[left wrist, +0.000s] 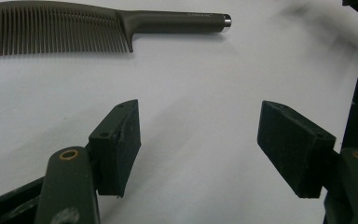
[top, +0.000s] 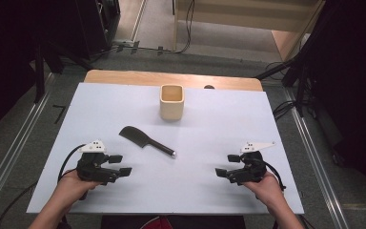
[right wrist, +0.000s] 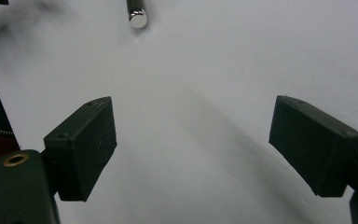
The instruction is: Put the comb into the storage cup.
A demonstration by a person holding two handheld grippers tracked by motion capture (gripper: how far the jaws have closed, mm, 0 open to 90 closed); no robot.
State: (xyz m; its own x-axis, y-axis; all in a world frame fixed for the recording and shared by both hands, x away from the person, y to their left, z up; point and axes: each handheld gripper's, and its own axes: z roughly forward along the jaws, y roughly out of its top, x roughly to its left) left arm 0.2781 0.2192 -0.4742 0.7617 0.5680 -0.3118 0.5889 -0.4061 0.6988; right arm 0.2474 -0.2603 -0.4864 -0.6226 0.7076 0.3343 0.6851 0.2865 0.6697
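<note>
Comb (top: pixel 146 140), dark and long-handled, lies flat near the middle of the white surface (top: pixel 219 124), untouched, with a cream square cup (top: pixel 172 102) standing upright well behind it. In the high view the left gripper (top: pixel 119 164) and right gripper (top: pixel 223 165) rest low at the near edge, one on either side, both well apart from the comb.

In the left gripper view the jaws stand spread with nothing between them; the comb (left wrist: pixel 98 28) lies ahead, its teeth towards the camera.

In the right gripper view the jaws are likewise spread and empty, with the metal tip of the comb's handle (right wrist: pixel 137 16) at the top edge.

Judging by this, the work has not begun: reaching, pinching and lifting the comb all remain, perhaps towards the cup.
</note>
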